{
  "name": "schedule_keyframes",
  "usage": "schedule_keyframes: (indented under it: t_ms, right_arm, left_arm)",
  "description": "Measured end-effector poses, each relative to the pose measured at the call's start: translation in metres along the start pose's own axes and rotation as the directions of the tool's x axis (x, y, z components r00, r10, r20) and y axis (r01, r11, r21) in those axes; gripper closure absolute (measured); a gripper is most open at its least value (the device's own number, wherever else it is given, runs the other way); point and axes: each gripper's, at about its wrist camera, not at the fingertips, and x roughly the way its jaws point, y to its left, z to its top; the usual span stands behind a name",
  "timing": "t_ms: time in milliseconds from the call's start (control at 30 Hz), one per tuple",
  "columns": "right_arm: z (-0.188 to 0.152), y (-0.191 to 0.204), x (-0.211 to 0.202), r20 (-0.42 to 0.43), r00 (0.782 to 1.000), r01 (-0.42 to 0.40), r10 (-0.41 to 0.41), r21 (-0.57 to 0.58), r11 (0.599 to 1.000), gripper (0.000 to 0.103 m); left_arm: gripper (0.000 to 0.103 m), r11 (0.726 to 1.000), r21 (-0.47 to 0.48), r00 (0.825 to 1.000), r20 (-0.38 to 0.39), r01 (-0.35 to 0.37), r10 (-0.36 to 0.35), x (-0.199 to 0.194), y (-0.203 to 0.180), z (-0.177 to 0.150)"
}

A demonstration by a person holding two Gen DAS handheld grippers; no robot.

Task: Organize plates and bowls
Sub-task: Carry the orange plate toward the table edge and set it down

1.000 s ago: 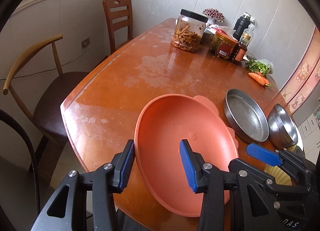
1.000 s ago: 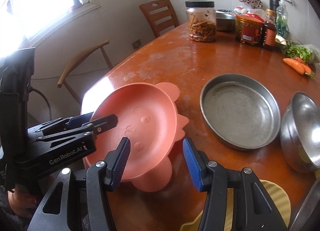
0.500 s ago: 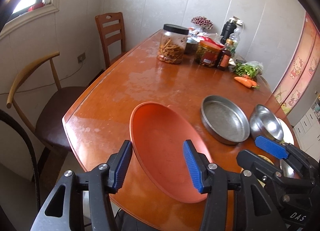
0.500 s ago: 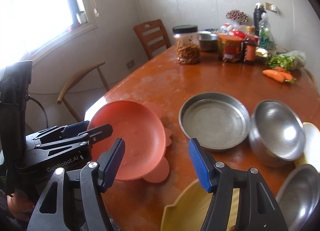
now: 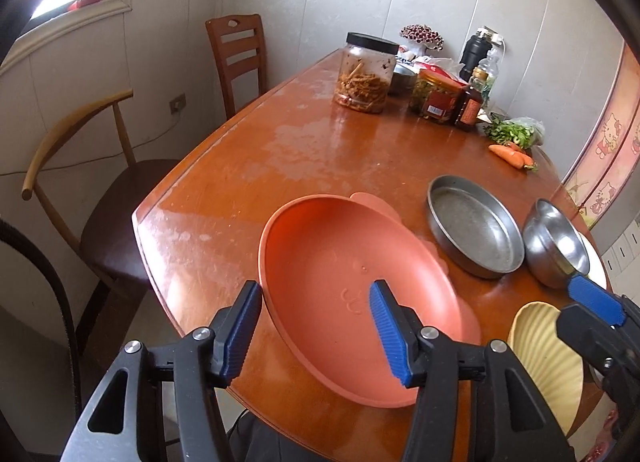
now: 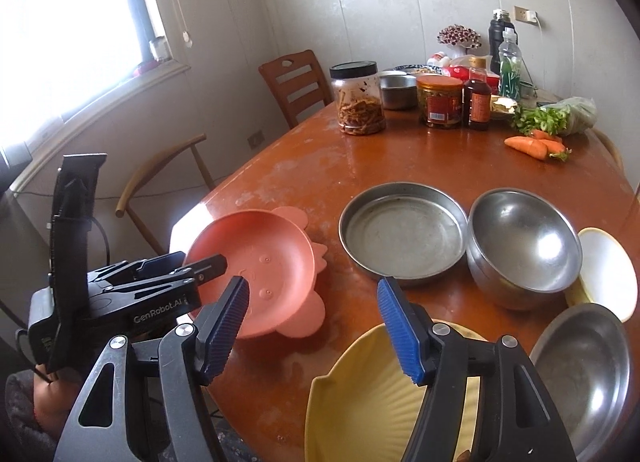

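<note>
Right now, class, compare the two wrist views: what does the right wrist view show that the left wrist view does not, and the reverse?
Only the right wrist view shows the bright window, the metal dish at the near right edge, and the left gripper from the side.

Only the left wrist view shows the cartoon-patterned panel at right.

Both show the orange plate, flat metal pan, steel bowl, yellow ribbed plate, pickle jar and carrots.

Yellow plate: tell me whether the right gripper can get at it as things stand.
Probably yes. The yellow plate lies directly below the right gripper, whose jaws are open and empty, with nothing on the plate. The left gripper is off by the pink plate.
</note>
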Motion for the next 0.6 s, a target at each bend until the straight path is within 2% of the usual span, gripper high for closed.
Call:
schedule_keyframes:
  t_ms: [267, 600]
  right_arm:
    - [-0.002, 0.001, 0.003, -0.018, 1.000, 0.012, -0.012, -0.009, 1.000, 0.034]
    - [-0.004, -0.004, -0.025, 0.030, 0.999, 0.027, -0.027, 0.008, 1.000, 0.034]
  left_arm:
    - [0.047, 1.000, -0.016, 1.000, -0.011, -0.021, 0.021, 0.009, 0.011, -0.002]
    - [0.036, 0.998, 0.046, 0.995, 0.087, 0.038, -0.042, -0.044, -0.011, 0.003]
